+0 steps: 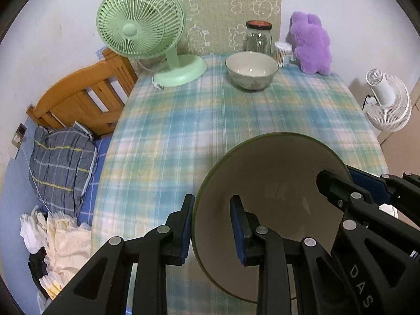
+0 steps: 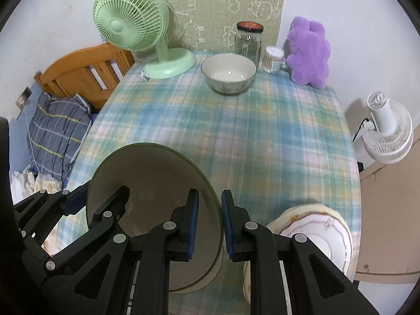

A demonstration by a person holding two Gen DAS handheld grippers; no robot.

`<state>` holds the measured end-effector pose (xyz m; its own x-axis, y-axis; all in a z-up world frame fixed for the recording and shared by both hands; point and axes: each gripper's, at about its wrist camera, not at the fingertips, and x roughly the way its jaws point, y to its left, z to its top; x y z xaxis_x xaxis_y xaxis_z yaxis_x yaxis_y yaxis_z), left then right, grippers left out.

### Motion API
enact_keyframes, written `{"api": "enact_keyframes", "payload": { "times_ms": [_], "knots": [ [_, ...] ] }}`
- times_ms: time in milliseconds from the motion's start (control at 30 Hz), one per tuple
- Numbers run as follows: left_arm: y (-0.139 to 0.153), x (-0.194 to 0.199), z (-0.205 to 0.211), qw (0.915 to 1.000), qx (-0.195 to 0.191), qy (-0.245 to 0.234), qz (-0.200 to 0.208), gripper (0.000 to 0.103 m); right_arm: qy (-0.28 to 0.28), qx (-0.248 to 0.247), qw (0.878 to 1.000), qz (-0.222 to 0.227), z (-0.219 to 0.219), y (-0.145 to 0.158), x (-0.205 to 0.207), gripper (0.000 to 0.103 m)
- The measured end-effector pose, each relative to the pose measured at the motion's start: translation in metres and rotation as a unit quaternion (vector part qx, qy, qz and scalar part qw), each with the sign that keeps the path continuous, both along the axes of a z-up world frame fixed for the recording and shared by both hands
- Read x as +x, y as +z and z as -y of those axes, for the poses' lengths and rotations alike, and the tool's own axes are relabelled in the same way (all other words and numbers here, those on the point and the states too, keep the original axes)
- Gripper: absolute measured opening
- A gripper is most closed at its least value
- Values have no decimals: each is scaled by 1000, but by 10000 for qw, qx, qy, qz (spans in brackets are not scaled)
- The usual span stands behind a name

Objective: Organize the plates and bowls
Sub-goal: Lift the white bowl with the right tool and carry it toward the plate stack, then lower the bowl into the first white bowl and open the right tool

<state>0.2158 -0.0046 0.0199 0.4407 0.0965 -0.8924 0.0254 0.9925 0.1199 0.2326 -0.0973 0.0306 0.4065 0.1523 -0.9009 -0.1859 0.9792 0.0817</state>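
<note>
Nearest the cameras, a large green-rimmed bowl [image 1: 275, 183] sits tilted at the front of the table, gripped from both sides. The left gripper [image 1: 212, 225] straddles the bowl's left rim, one blue pad [image 1: 187, 228] outside the wall and the other inside; a small gap shows on either side of the rim, so I cannot tell whether the pads are pressing on it. The right gripper [image 2: 210, 225] straddles the opposite rim in the same way, one finger inside the bowl and one outside, and again a thin gap shows at the wall, so a firm clamp cannot be confirmed. Each wrist view also catches the other gripper reaching over the far edge of the bowl. Just to the right of the bowl, in the right wrist view, lies a white plate [image 2: 325, 233] with a floral pattern, partly hidden behind the right gripper. The table [image 1: 210, 120] is covered in a blue-green checked cloth. Toward its far end a smaller cream bowl [image 1: 251, 70] stands upright, well apart from the held one. Behind it are a glass jar [image 1: 258, 36] with a dark lid, a tub of cotton swabs [image 1: 283, 52] and a purple plush toy [image 1: 312, 44], with a green desk fan [image 1: 141, 23] at the far left corner.
</note>
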Motion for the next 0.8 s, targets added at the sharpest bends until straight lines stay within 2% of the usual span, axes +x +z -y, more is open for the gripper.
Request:
{"api": "enact_keyframes", "payload": {
  "times_ms": [300, 800],
  "knots": [
    [-26, -16, -7, 9995, -197, 13, -264, 26, -29, -107, 9996, -253, -6, -23, -18, 21],
    [-58, -13, -8, 9965, -501, -188, -640, 26, -343, -401, 9965, -644, -10, -53, -22, 21]
  ]
}}
